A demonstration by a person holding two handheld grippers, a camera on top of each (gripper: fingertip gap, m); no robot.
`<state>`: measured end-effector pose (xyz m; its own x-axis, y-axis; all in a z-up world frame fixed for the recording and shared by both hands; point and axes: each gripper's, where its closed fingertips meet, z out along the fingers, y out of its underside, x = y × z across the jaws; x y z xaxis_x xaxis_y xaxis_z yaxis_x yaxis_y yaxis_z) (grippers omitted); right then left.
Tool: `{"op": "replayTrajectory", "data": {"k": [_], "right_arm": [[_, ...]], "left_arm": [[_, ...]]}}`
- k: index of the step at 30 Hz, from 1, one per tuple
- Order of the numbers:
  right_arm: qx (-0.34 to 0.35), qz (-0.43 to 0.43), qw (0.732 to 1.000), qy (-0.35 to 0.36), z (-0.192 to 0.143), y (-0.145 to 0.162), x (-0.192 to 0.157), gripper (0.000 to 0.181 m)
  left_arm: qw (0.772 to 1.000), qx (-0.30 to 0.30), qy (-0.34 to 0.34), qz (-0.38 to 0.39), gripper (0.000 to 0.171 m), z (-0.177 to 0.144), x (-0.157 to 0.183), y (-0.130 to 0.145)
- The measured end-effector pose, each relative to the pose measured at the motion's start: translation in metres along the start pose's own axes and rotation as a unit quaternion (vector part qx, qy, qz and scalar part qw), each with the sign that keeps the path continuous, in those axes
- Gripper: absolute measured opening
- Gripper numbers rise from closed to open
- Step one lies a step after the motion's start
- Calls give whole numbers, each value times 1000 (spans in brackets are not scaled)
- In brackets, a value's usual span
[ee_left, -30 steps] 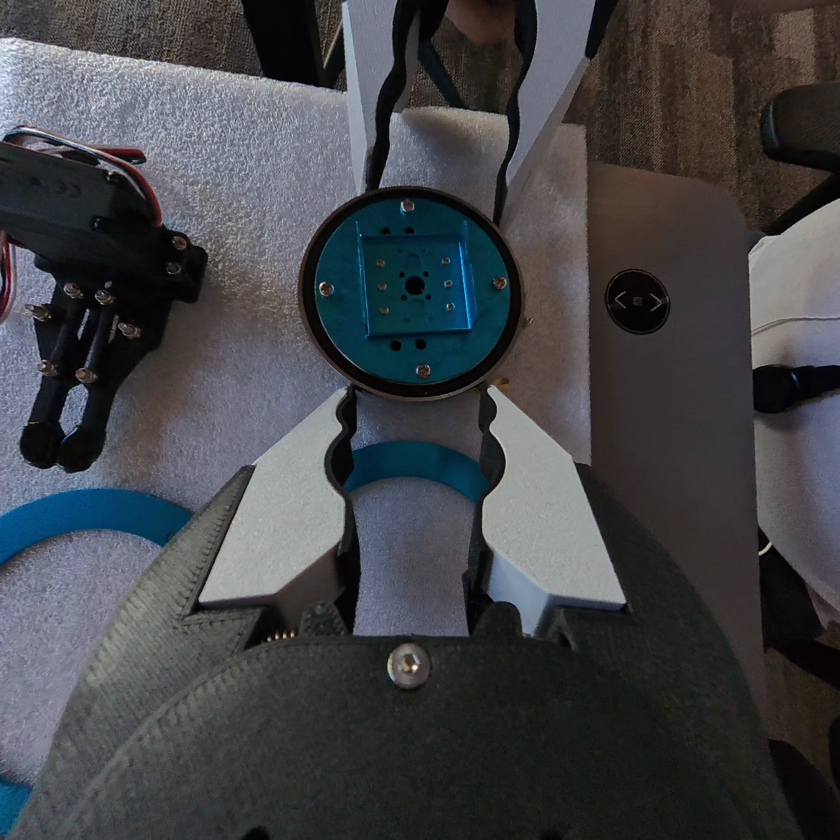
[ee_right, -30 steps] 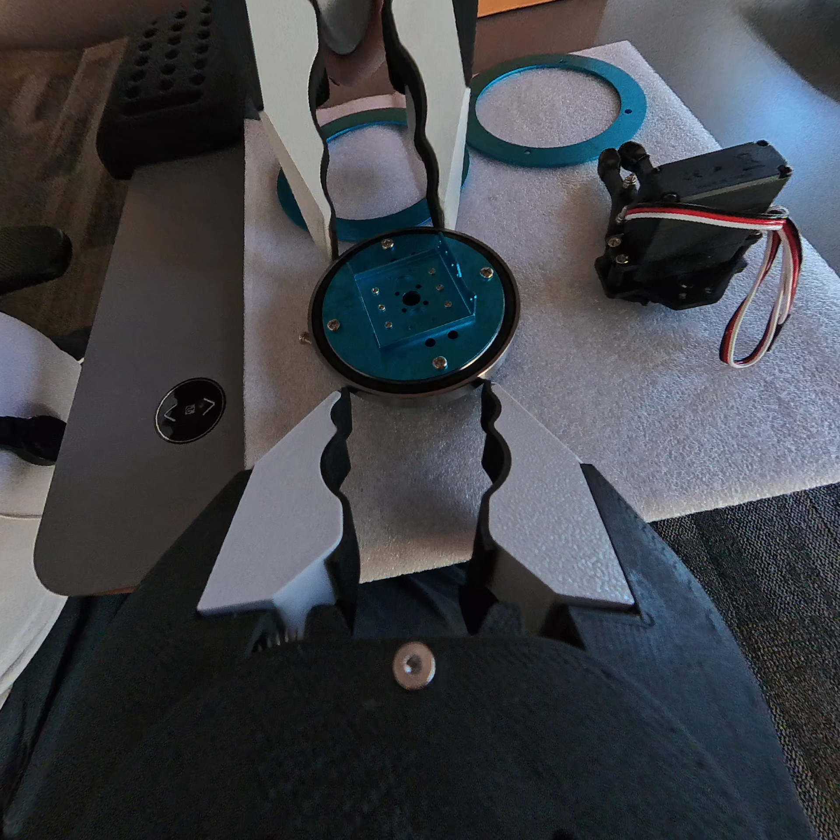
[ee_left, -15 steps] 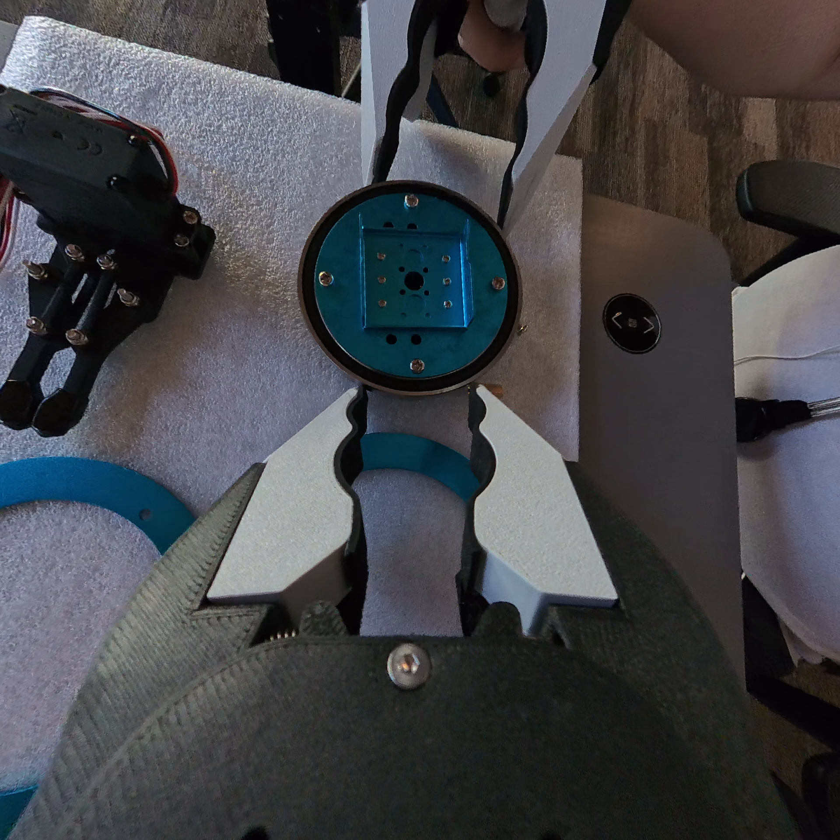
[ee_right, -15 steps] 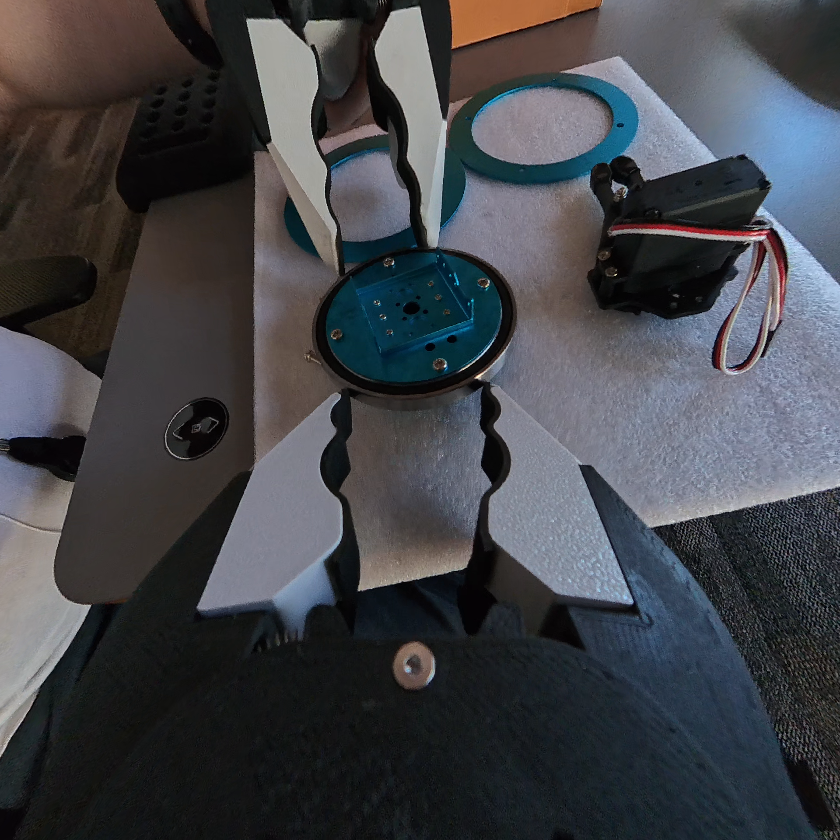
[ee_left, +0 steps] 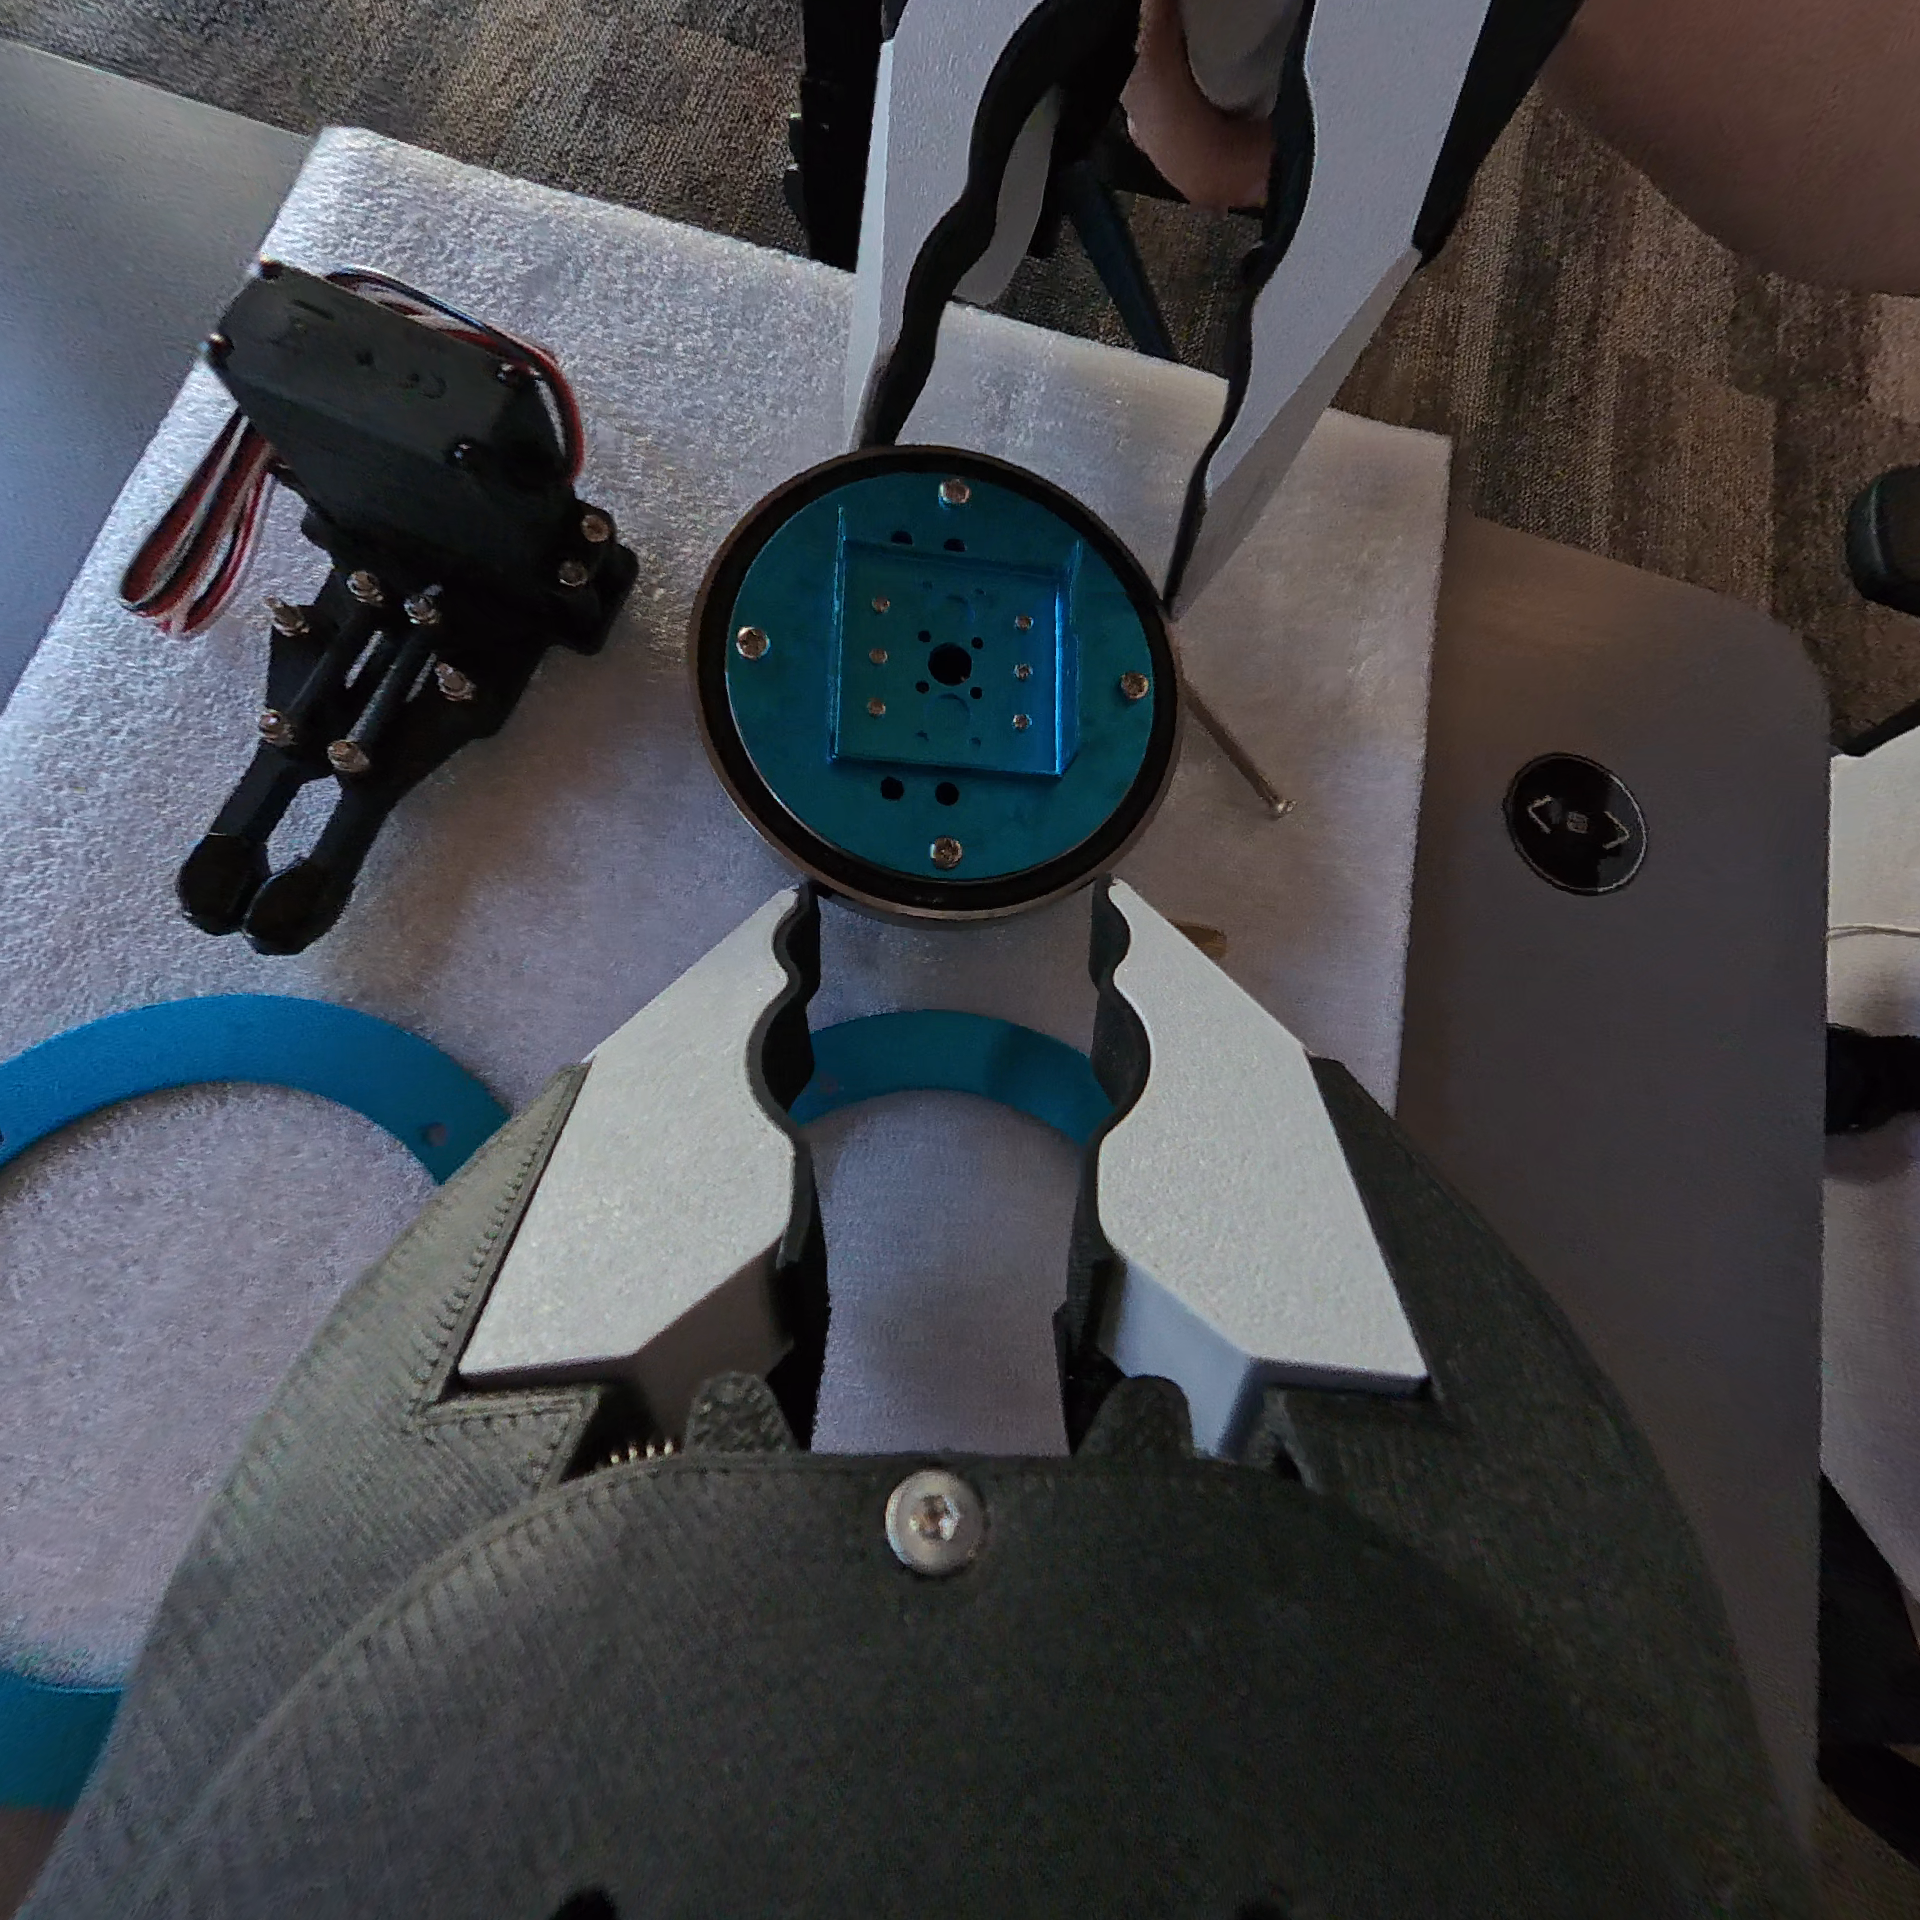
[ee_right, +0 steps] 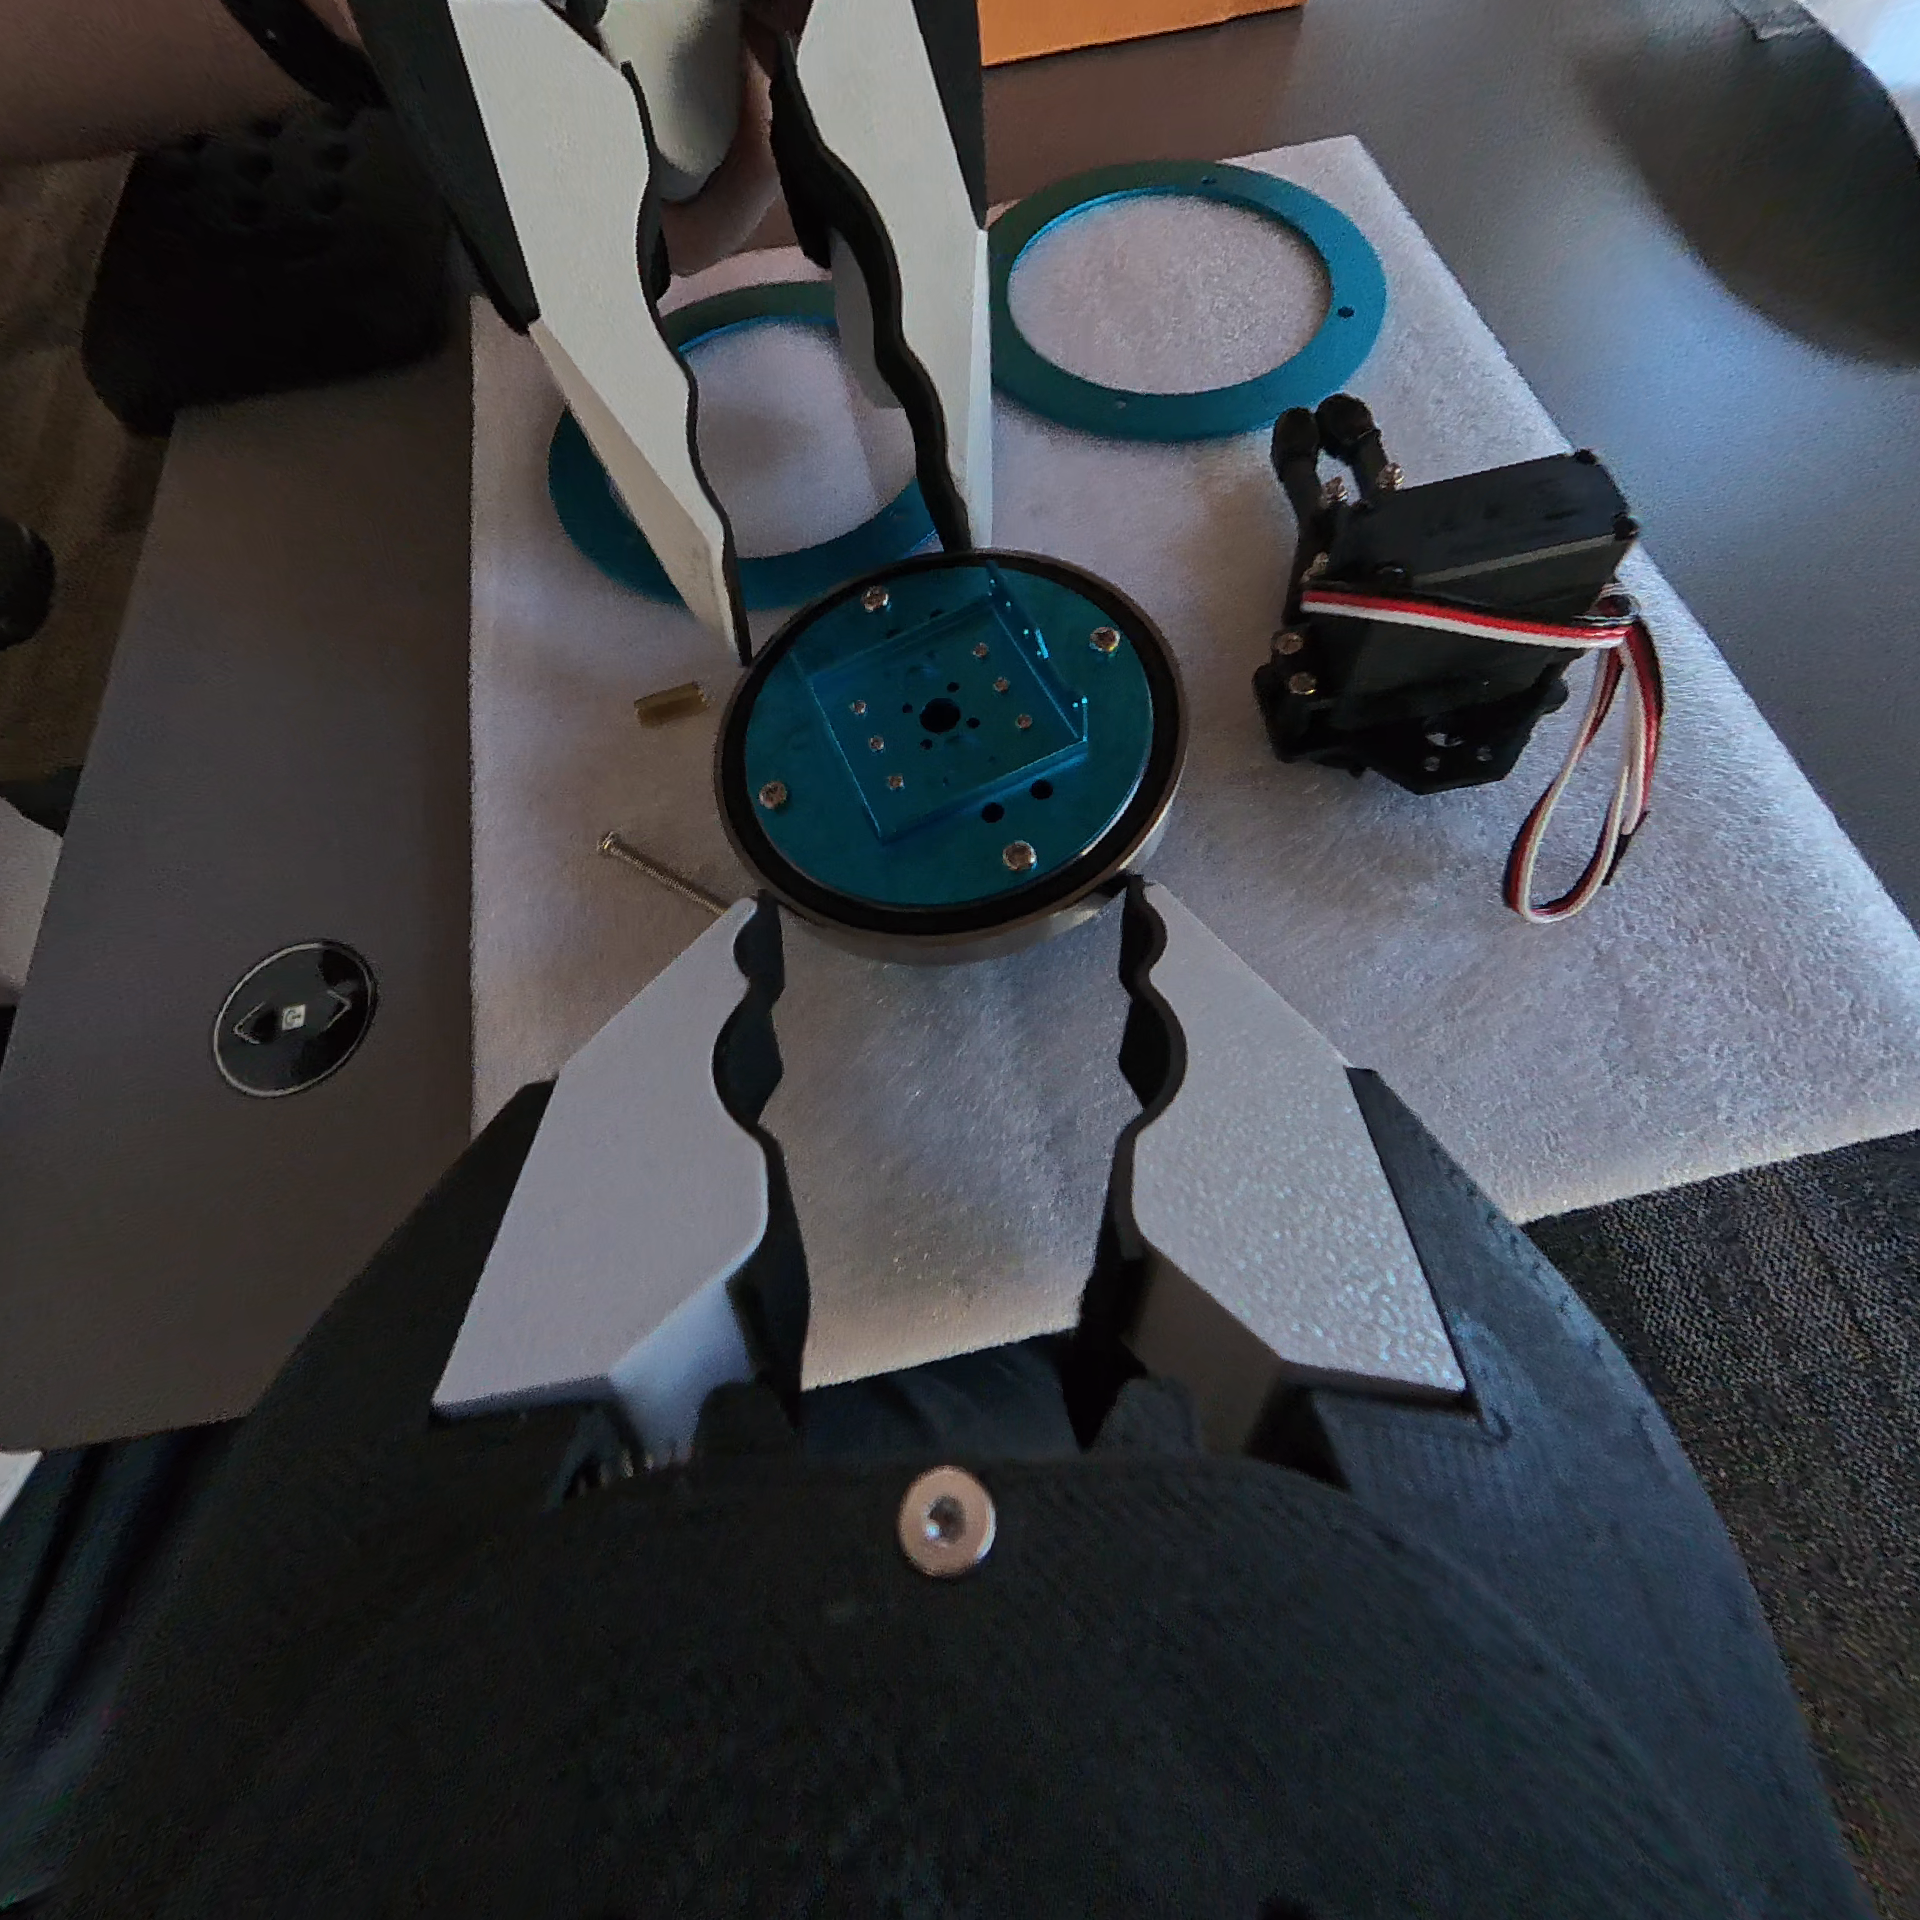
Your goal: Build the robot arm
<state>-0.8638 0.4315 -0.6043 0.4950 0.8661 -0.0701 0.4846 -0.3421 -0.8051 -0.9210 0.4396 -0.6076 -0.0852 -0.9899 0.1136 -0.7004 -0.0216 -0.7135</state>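
Note:
A round blue disc (ee_left: pixel 935 675) with a square bracket, black ring and silver rim sits between both grippers over the white foam pad (ee_left: pixel 623 935). My left gripper (ee_left: pixel 951 899) is open, with both fingertips against the disc's near rim. My right gripper (ee_right: pixel 948 902) is open too, its fingertips against the opposite rim of the disc (ee_right: pixel 951 743). Each gripper shows across the disc in the other's view: the right one (ee_left: pixel 1023 520) and the left one (ee_right: pixel 850 594). A long screw (ee_right: pixel 660 873) and a brass standoff (ee_right: pixel 665 709) lie beside the disc.
A black servo claw (ee_right: pixel 1444 623) with red, white and black wires lies on the pad. Flat blue rings (ee_right: pixel 1184 301) (ee_right: pixel 623 499) lie beyond the disc. A grey tabletop (ee_right: pixel 260 727) with a round black button (ee_right: pixel 294 1018) borders the pad. Carpet lies below. My hands' fingertips stand some 7 cm from each other.
Both grippers have stayed at the disc's rim while the views have drawn back. The disc has shifted toward the servo claw, uncovering the long screw and the brass standoff.

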Motion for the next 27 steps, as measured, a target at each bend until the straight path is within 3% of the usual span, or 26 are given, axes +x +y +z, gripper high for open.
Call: {"op": "replayTrajectory", "data": {"k": [5,8,12,14,18,20,21,27], "right_arm": [[2,34,999,-25,3,2,5,68],[41,46,998,-25,-8,-5,8,68],[102,4,993,62,-34,-40,43,71],[117,-35,988,91,-27,-60,64,80],[64,-35,996,47,16,-67,89,82],[17,-40,999,20,31,-54,89,64],[11,-43,999,4,34,-52,85,56],[-2,-91,996,26,33,-56,80,52]], "left_arm": [[1000,1,16,-22,50,1,-4,-2],[998,13,29,-46,54,-1,-3,-3],[996,64,0,-55,54,-21,-5,-17],[995,81,-21,-61,54,-32,-5,-22],[990,114,-41,-68,53,-51,10,-24],[989,122,-57,-68,52,-60,18,-19],[987,126,-65,-70,51,-65,21,-16],[978,178,-64,-93,45,-83,43,-10]]}}
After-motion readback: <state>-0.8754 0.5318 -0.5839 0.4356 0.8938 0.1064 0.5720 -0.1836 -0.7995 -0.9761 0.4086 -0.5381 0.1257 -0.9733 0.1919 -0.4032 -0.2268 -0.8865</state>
